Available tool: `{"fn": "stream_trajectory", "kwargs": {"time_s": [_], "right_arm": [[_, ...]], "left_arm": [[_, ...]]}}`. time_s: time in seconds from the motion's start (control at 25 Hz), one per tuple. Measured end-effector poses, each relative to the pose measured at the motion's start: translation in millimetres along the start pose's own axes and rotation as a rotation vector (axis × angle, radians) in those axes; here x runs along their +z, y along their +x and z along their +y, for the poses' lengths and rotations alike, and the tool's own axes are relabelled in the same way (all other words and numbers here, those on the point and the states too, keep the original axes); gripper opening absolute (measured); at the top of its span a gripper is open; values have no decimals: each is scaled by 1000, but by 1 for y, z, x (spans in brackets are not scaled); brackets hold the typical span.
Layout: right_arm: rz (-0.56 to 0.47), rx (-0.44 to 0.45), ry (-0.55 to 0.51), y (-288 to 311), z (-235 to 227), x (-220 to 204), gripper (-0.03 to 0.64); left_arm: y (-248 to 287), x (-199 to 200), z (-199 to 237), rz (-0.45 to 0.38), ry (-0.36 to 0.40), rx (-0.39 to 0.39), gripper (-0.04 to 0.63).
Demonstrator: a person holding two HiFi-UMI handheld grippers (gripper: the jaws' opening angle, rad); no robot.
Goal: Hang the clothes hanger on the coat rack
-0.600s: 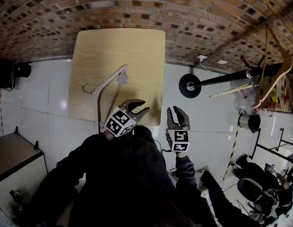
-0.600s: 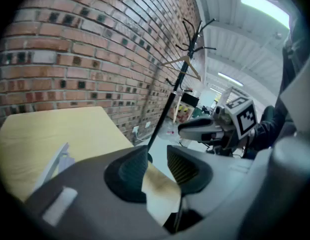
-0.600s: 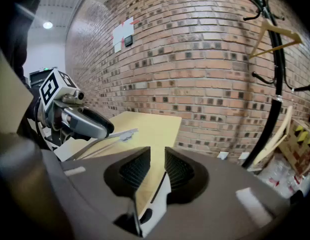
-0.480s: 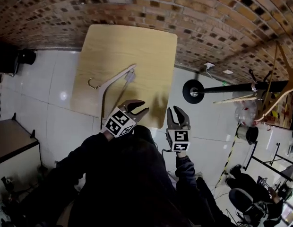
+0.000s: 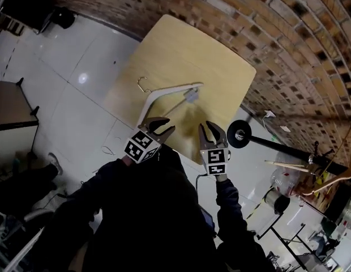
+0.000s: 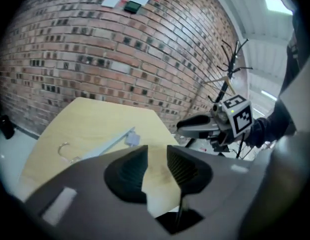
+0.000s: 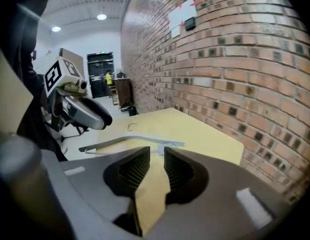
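A pale clothes hanger (image 5: 167, 92) with a metal hook (image 5: 142, 84) lies flat on the wooden table (image 5: 192, 50). My left gripper (image 5: 166, 126) hovers at the table's near edge, just short of the hanger's lower arm, open by a narrow gap with nothing in it. My right gripper (image 5: 210, 130) hangs beside it over the same edge, also narrowly open and holding nothing. The coat rack (image 5: 277, 149), with its round black base (image 5: 239, 135), stands right of the table with another hanger (image 5: 334, 177) on it. In the left gripper view the hanger (image 6: 102, 145) lies beyond the jaws; in the right gripper view the hanger (image 7: 130, 141) does too.
A brick wall (image 5: 289, 33) runs behind the table. White tiled floor (image 5: 79, 78) lies to the left, with a dark cabinet (image 5: 5, 106) at the left edge. Cluttered stands and chairs fill the lower right (image 5: 311, 237).
The head view has swung: table and hanger now sit tilted and further right, the coat rack lower right. Both grippers keep their places, still holding nothing. The hanger still lies on the table.
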State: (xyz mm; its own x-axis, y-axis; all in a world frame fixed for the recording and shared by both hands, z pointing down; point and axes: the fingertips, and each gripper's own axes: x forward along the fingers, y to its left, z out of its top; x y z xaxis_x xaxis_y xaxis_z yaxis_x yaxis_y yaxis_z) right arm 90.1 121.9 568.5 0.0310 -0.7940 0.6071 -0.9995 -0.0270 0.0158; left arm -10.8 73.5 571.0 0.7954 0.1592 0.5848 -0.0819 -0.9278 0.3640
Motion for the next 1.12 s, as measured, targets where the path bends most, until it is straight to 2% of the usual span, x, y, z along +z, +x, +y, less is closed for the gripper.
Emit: {"fn": "stream_trajectory", "kwargs": {"time_s": [0.16,0.28,0.44,0.64,0.8,0.92,1.12], "right_arm": [[48,169,-205,41,23,22,109],[104,259,-319,71,37,34,112],[202,369,-510,108,47,38,120],[360,512,-746,154,58,25,127],[459,602,-886,180,63,15,127],[528,666,-965,194,67,10,129],[643,740,-1033,214,65,-4,137]], "left_arm": [[-25,-17,35,-9,-119,139,132],[-40,-36,65,11,-207,238,142],[-46,-66,92,67,-283,300,210],[-46,-106,112,158,-359,318,253],[-35,-134,111,224,-434,263,256],[-25,-147,109,267,-444,230,255],[-11,-163,109,317,-450,197,244]]}}
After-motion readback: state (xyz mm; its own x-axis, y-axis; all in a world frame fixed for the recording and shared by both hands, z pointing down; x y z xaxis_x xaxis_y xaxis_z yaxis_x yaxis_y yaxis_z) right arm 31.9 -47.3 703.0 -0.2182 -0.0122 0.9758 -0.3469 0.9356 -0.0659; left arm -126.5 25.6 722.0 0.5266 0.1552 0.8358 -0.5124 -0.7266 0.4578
